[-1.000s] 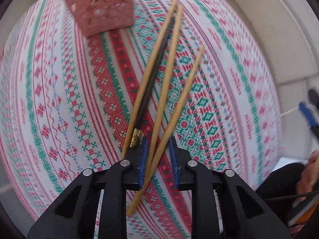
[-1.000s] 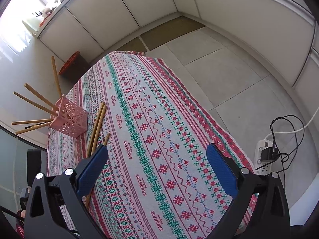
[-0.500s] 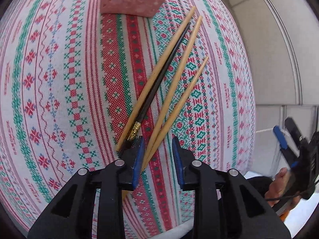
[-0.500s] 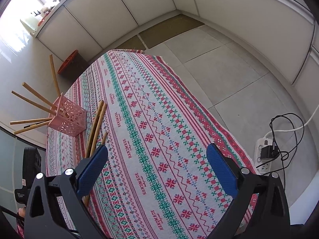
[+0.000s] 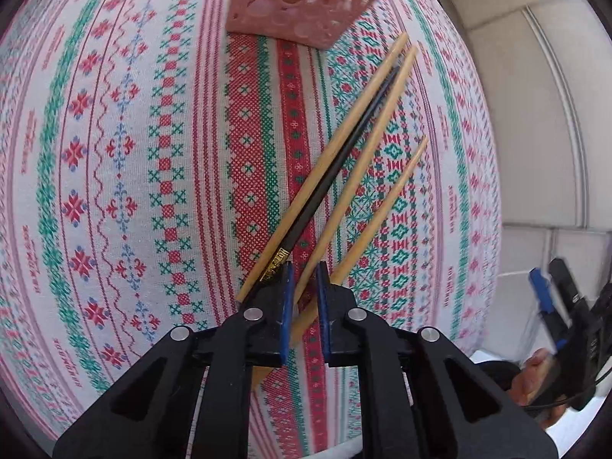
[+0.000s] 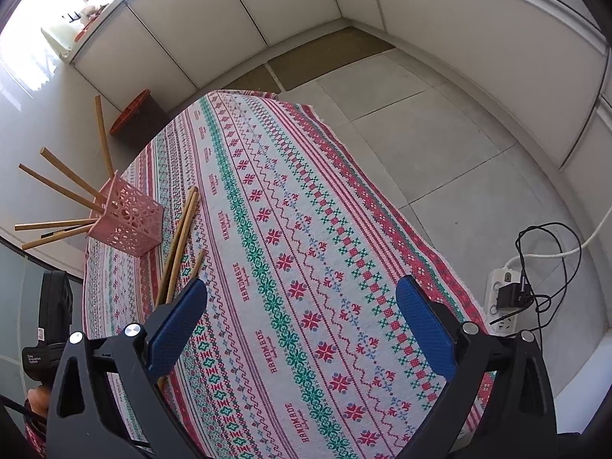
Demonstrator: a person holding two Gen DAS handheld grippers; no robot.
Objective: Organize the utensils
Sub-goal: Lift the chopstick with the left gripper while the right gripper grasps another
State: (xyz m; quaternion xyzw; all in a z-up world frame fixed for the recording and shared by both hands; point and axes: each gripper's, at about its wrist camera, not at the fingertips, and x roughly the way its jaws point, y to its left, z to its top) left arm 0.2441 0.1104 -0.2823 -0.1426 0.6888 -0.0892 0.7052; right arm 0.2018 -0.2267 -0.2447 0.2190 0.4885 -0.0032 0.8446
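Three wooden chopsticks [image 5: 359,168] and one black chopstick [image 5: 336,168] lie side by side on the patterned tablecloth [image 5: 114,191]. My left gripper [image 5: 305,279] is low over their near ends, its jaws narrowed around the middle wooden chopstick [image 5: 367,145] with a small gap. A pink perforated holder [image 5: 302,0] stands just beyond the chopsticks. In the right wrist view the holder [image 6: 128,222] carries several wooden chopsticks [image 6: 65,187], and the loose chopsticks [image 6: 179,244] lie beside it. My right gripper [image 6: 302,325] is open and empty above the cloth.
The table's right edge [image 6: 382,199] drops to a tiled floor. A power strip with a plug and cables [image 6: 508,298] lies on the floor at the right. White cabinets [image 6: 229,19] line the walls. A dark bin with a red rim [image 6: 134,114] stands beyond the table.
My left gripper has moved forward along the chopsticks toward the pink holder and its jaws have narrowed around the middle wooden chopstick. The right gripper has barely moved.
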